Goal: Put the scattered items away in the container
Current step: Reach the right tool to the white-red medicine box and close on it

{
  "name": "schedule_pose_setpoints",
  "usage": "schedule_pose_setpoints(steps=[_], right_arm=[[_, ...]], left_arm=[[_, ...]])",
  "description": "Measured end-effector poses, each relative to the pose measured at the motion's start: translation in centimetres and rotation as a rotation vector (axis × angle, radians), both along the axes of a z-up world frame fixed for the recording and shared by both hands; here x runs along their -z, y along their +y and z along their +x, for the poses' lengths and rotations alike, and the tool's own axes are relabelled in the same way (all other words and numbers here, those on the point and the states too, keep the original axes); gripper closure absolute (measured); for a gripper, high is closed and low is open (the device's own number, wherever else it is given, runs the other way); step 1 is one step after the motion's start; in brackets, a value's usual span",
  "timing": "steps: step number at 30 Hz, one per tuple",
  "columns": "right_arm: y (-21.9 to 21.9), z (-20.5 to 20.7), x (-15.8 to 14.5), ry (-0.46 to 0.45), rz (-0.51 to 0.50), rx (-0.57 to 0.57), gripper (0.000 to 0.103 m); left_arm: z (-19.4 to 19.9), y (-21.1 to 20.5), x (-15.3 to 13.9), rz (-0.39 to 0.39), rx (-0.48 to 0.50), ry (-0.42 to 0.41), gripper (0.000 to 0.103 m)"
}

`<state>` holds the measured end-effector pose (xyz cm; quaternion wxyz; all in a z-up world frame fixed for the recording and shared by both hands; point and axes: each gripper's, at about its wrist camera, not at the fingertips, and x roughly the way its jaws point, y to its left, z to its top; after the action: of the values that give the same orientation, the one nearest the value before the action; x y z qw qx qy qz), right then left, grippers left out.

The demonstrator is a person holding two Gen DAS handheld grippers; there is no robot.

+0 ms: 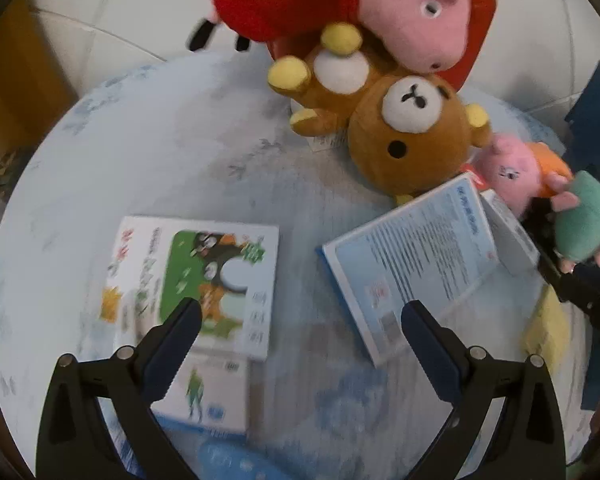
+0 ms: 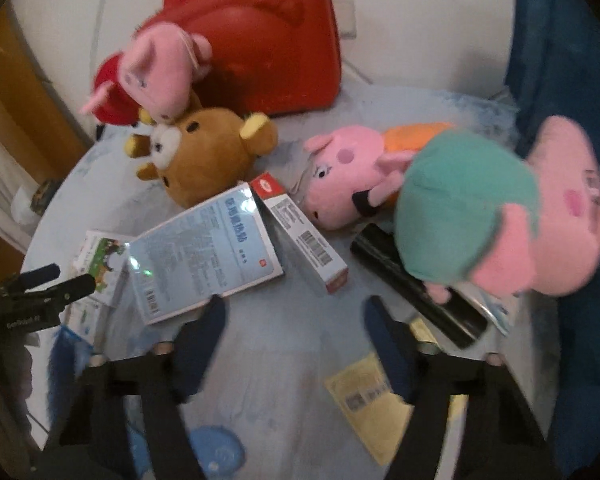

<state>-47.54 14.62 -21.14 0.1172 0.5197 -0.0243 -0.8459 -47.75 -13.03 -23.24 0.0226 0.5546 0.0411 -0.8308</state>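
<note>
Red case (image 2: 260,52): stood shut at the tabletop's (image 2: 268,340) far edge.
Plush pig (image 2: 500,208): soft, light; we judged its green belly the best hold.
Left gripper (image 1: 300,320): fingers spread, empty.
Right gripper (image 2: 294,316): fingers spread, empty.

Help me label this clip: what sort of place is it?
Probably a child's room or play corner at home: plush pigs and a teddy bear lie with picture books on a pale blue rug over white floor tiles, beside a red case.
</note>
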Motion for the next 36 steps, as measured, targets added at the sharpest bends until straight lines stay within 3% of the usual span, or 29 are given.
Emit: schedule_pose_setpoints(steps=[8, 17, 18, 19, 22, 28, 36], right_arm=[[-0.4, -3.4, 3.3, -0.028, 0.013, -0.005, 0.057], [-0.4, -5.1, 5.4, -0.03, 0.036, -0.005, 0.053], [-0.3, -5.3, 5.8, -0.039, 0.031, -0.003, 0.054], [-0.2, -5.2, 6.2, -0.048, 0.025, 0.004, 0.062], [0.1, -4.6, 7.3, -0.073, 0.006, 0.028, 0.072], [1.5, -0.7, 7.4, -0.111, -0.024, 0.058, 0.072], [2.7, 5.6, 7.4, -0.154, -0.046, 0.073, 0.075]], left_arm=[[-5.5, 2.5, 2.3, 0.01, 0.062, -0.006, 0.002], [-7.4, 4.0, 3.9, 0.074, 0.135, -0.029, 0.001], [-7.3, 4.1, 4.1, 0.084, 0.142, -0.037, 0.001], [-7.1, 4.1, 4.3, 0.094, 0.149, -0.045, 0.001], [-5.7, 4.6, 4.4, 0.085, 0.173, -0.045, 0.007], [-1.9, 4.1, 4.0, 0.104, 0.153, -0.056, 0.028], [3.5, 5.6, 4.7, 0.081, 0.189, -0.096, 0.042]])
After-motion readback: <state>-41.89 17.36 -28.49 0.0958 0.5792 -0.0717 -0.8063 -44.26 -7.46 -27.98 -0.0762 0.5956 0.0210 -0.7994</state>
